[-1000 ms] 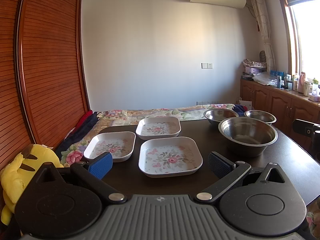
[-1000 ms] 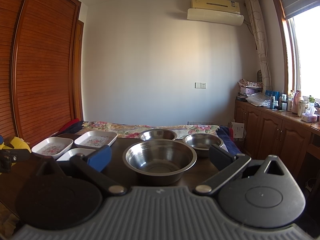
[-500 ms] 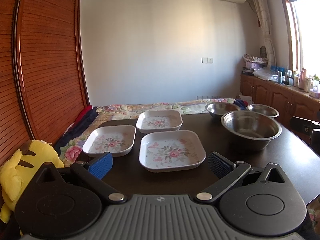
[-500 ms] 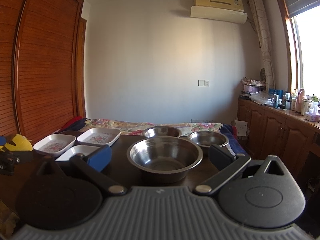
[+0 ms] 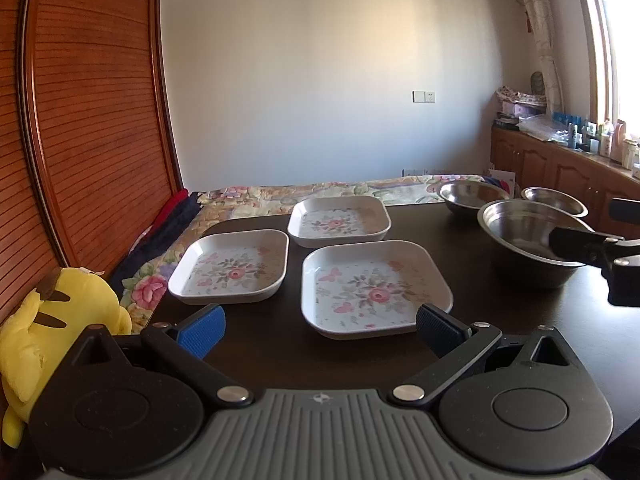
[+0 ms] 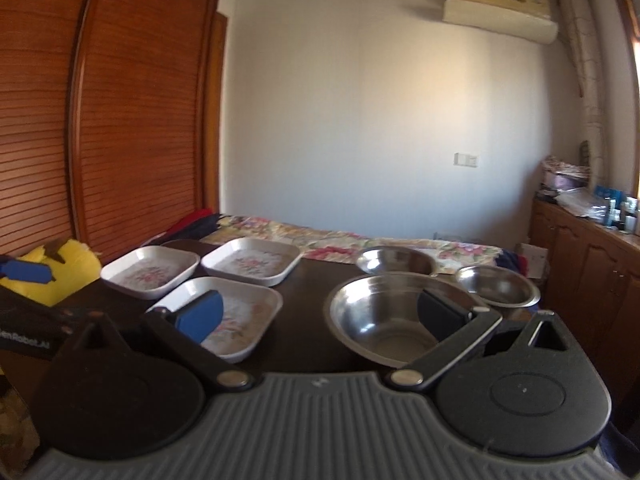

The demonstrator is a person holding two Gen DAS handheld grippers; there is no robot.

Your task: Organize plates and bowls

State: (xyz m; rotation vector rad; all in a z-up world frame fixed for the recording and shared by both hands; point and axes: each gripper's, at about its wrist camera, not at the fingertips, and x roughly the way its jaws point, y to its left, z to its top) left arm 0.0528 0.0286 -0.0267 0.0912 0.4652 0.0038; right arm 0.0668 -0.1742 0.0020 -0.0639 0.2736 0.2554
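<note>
Three white square plates with flower prints lie on the dark table [image 5: 280, 356]: a near one [image 5: 374, 288], a left one [image 5: 232, 266] and a far one [image 5: 339, 220]. Three steel bowls stand to the right: a large one [image 5: 528, 240], a far one [image 5: 470, 196] and a small one [image 5: 554, 200]. My left gripper [image 5: 320, 326] is open and empty, just before the near plate. My right gripper [image 6: 320, 314] is open and empty, over the table between the near plate [image 6: 244, 316] and the large bowl [image 6: 384, 316]; its finger [image 5: 580, 246] shows over that bowl.
A yellow plush toy [image 5: 48, 320] sits off the table's left edge, by the wooden wardrobe [image 5: 80, 120]. A floral bedspread [image 5: 320, 194] lies behind the table. A wooden cabinet [image 5: 560, 168] with bottles runs along the right wall.
Both grippers have moved forward and lower toward the table. The right gripper has turned left and now reaches over the large bowl. No plate or bowl has moved.
</note>
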